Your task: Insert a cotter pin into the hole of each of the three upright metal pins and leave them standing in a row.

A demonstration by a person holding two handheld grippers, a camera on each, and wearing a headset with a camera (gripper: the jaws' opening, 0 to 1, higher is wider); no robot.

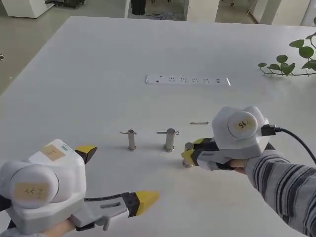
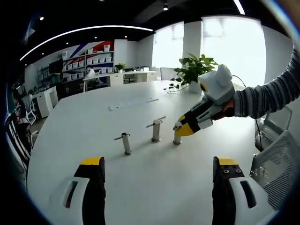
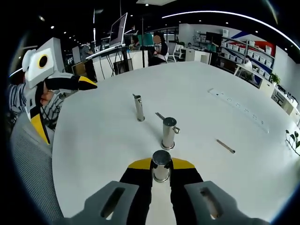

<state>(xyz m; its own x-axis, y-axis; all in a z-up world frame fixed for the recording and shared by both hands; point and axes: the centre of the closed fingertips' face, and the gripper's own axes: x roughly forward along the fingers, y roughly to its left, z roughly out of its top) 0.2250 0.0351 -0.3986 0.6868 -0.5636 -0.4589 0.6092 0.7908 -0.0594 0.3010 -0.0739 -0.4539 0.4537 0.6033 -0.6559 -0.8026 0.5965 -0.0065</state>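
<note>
The short grey metal pin [image 3: 161,161] is held upright on the white table [image 1: 148,64] by the right gripper [image 1: 191,154], which is closed on it. The left gripper [image 2: 158,163] is wide open and nothing is held in it. The thin loose cotter pin [image 1: 199,123] lies near, further back. If the metal pin is squeezed crooked or let go tilted, it could be tipped over.

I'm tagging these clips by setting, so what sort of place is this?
Probably an open-plan office or lab workspace: a large white table with a power strip on it, shelves of boxes along the far wall, and a monitor on a desk behind.
</note>
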